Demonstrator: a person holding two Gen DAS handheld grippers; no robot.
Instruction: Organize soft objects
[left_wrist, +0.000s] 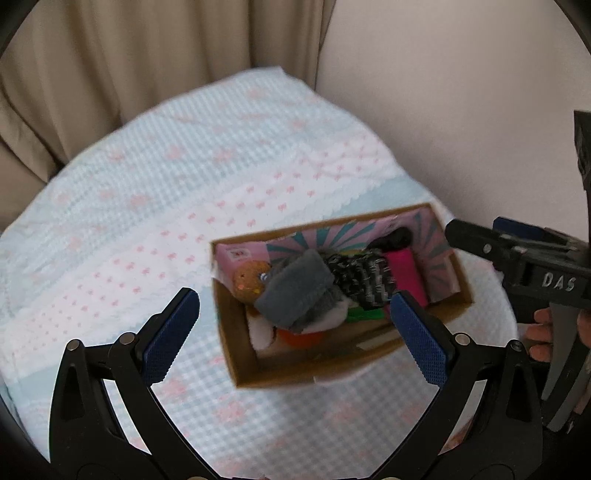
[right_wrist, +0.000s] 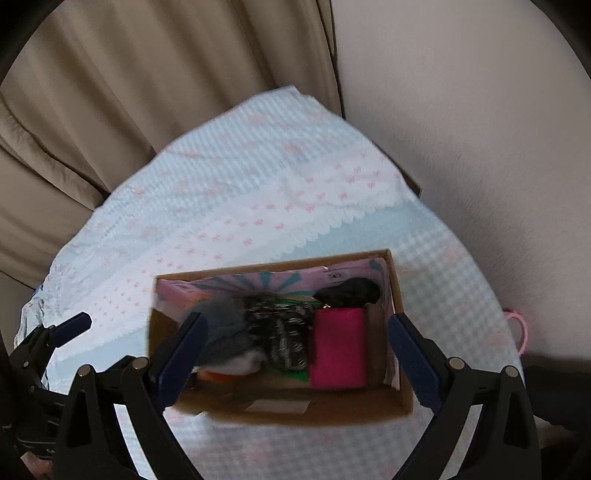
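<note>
An open cardboard box (left_wrist: 243, 365) lies on the bed and is full of soft things. Inside are a grey rolled cloth (left_wrist: 295, 291), a black-and-white knitted piece (left_wrist: 358, 277), a pink roll (left_wrist: 404, 275), a black bundle (left_wrist: 393, 238) and an orange plush face (left_wrist: 249, 277). My left gripper (left_wrist: 295, 336) hangs open above the box's near-left part with nothing between its pads. My right gripper (right_wrist: 299, 354) is open too, above the box (right_wrist: 295, 411), with the pink roll (right_wrist: 338, 347) and the knitted piece (right_wrist: 280, 332) below it, untouched.
A light blue checked bedcover (left_wrist: 147, 206) with pink bows lies under the box. Beige curtains (left_wrist: 110, 55) hang behind it and a plain wall (left_wrist: 461, 92) stands at the right. A pink loop (right_wrist: 519, 332) sticks out at the bed's right edge. A person's hand (left_wrist: 543, 332) grips the right tool.
</note>
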